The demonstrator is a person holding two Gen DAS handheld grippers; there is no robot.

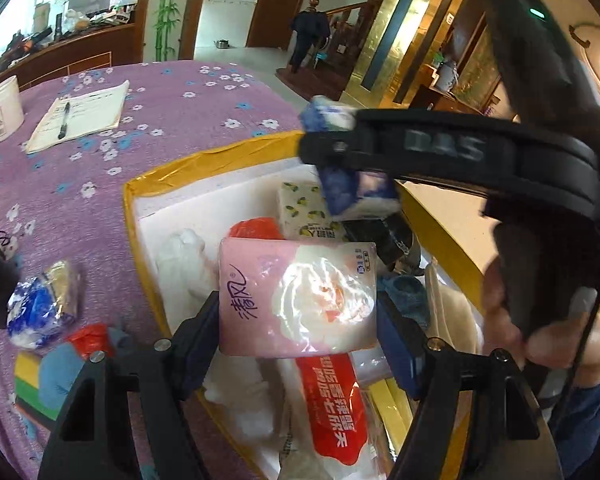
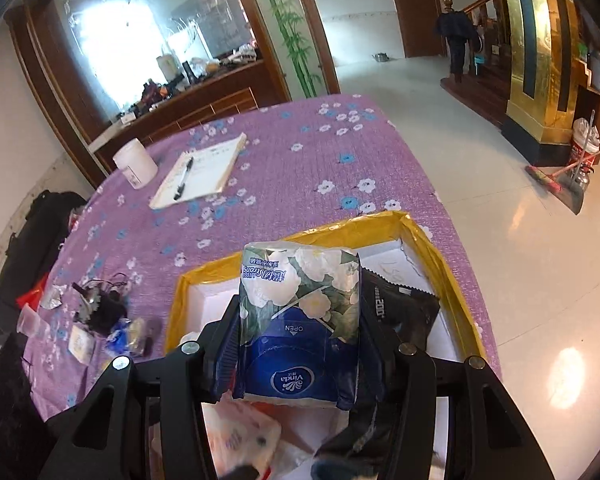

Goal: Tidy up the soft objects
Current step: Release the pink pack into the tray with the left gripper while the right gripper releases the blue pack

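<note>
My left gripper (image 1: pixel 298 312) is shut on a pink tissue pack (image 1: pixel 298 300) and holds it over the white foam box with yellow-taped rim (image 1: pixel 156 178). In the same view the right gripper (image 1: pixel 352 160) reaches in from the right with a blue-and-white tissue pack (image 1: pixel 358 194). My right gripper (image 2: pixel 298 344) is shut on that blue floral tissue pack (image 2: pixel 300 312), above the box (image 2: pixel 436 256). Inside the box lie a lemon-print pack (image 1: pixel 304 208), a red-and-white packet (image 1: pixel 332 408), white soft items (image 1: pixel 184 256) and a black pouch (image 2: pixel 400 300).
On the purple flowered tablecloth (image 2: pixel 300 176) lie a notebook with pen (image 2: pixel 198 174), a white jar (image 2: pixel 134 166), a blue-white wrapped roll (image 1: pixel 40 304), a coloured sponge stack (image 1: pixel 36 384) and small dark clutter (image 2: pixel 102 304). A person stands far off by the stairs (image 2: pixel 456 40).
</note>
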